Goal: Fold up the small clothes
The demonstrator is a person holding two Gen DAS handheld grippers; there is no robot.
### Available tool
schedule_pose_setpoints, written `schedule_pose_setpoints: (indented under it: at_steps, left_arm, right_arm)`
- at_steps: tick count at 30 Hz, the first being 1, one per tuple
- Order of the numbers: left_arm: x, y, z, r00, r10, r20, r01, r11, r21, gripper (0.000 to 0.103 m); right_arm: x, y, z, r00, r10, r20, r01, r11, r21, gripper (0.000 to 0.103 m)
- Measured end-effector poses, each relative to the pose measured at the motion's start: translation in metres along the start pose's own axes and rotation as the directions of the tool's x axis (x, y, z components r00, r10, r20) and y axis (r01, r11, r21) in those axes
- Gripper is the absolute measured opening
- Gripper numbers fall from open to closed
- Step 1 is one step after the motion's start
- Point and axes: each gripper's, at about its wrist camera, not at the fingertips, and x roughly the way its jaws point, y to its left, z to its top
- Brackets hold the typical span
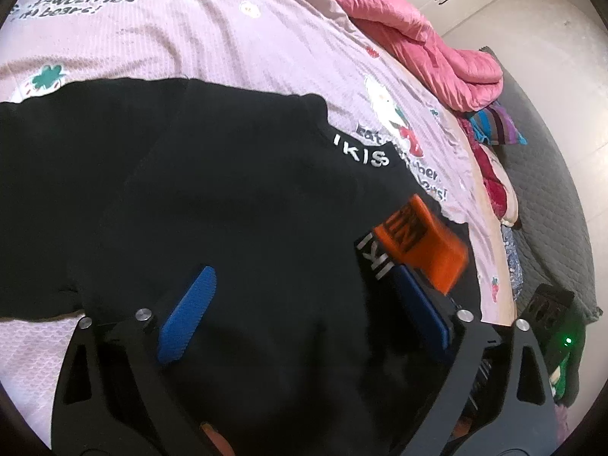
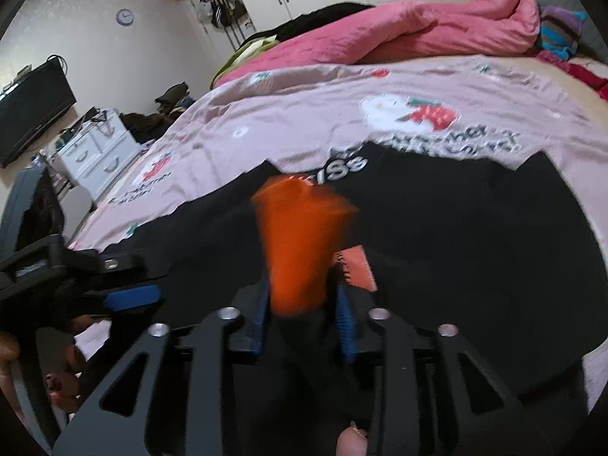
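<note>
- my left gripper stands wide open over the black garment, blue pads apart with nothing pinched, only cloth beneath them.
- the black garment lies spread on the pink printed bedsheet; its white-lettered waistband is partly turned over, so i judge one fold at most is begun.
- my right gripper is part open; an orange tag, blurred, sits between the blue pads, and i cannot tell if they press it.
- left to do: square the fold, then fold again to a small bundle.
</note>
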Motion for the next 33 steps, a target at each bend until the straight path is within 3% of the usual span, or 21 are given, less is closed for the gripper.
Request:
schedule_pose_setpoints:
  at_steps: [2,6,8,11,13,18,28,33]
  left_arm:
    - [0.004,0.000,-0.001,1.000,-0.018,-0.018,0.017,1.000,-0.005,0.081]
    - [0.012,0.000,-0.005,0.998,-0.047,-0.047,0.046,0.999,-0.014,0.069]
    - [0.016,-0.002,-0.008,0.997,-0.057,-0.058,0.057,0.998,-0.013,0.060]
    - [0.025,-0.007,-0.011,0.995,-0.061,-0.076,0.061,0.998,-0.003,0.057]
    - [0.029,-0.009,-0.013,0.994,-0.070,-0.080,0.070,0.998,0.000,0.056]
    - [0.026,-0.005,-0.011,0.984,-0.152,-0.088,0.148,0.988,-0.054,0.056]
    - [0.024,-0.006,-0.012,0.970,-0.230,-0.085,0.222,0.971,-0.090,0.056]
    - [0.039,-0.012,-0.018,0.973,-0.203,-0.107,0.195,0.977,-0.087,0.056]
  right_arm:
    - [-0.003,0.002,0.000,0.998,0.052,-0.021,-0.052,0.999,0.011,0.052]
    - [-0.026,0.001,0.003,0.993,0.122,-0.005,-0.122,0.992,0.024,0.059]
    - [-0.037,-0.007,0.006,0.994,0.105,0.019,-0.106,0.993,0.044,0.062]
    - [-0.053,-0.024,0.011,0.997,0.024,0.070,-0.028,0.998,0.054,0.062]
    - [-0.061,-0.037,0.012,0.996,-0.032,0.086,0.025,0.997,0.078,0.062]
    - [-0.074,-0.064,0.013,0.991,-0.076,0.114,0.059,0.987,0.148,0.062]
    - [-0.077,-0.074,0.012,0.986,-0.114,0.119,0.094,0.982,0.163,0.063]
    - [-0.082,-0.074,0.013,0.984,-0.124,0.130,0.103,0.982,0.161,0.063]
